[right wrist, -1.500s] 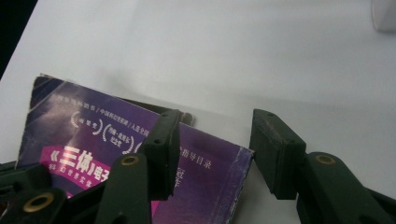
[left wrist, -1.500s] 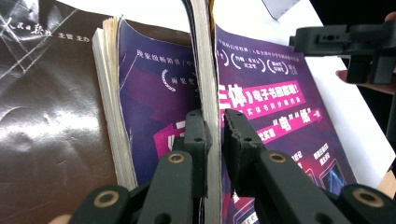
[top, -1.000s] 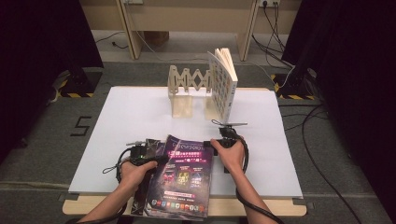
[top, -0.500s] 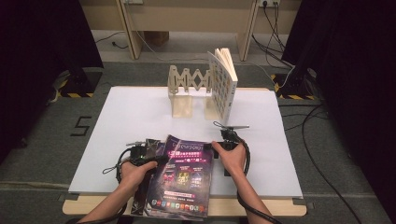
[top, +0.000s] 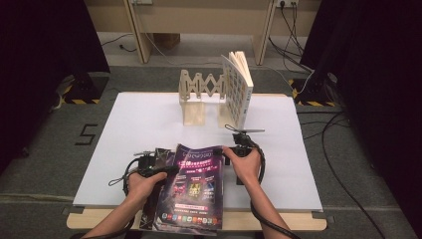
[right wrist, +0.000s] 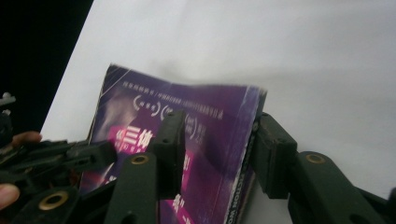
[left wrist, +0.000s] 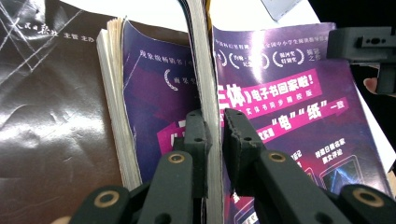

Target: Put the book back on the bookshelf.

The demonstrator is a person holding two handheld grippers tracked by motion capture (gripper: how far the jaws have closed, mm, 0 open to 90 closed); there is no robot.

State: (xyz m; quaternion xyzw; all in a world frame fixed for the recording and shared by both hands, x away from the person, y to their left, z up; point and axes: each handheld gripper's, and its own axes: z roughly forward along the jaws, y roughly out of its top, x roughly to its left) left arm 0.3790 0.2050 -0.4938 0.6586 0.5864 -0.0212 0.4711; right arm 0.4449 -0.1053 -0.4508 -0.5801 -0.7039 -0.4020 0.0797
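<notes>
At the purple book (top: 195, 186), both tools (top: 164, 172) low.

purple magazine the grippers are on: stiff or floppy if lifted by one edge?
Probably floppy: the purple magazine is thin with a soft cover, and its top edge already bows in the right gripper view. The cover looks glossy, so it may slip. The left gripper pinches some of its pages; the right gripper, jaws just closing, straddles the far corner, so two grips should limit sag.

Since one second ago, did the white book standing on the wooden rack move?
No. The white book stands at the same right end of the wooden rack, leaning the same way.
</notes>
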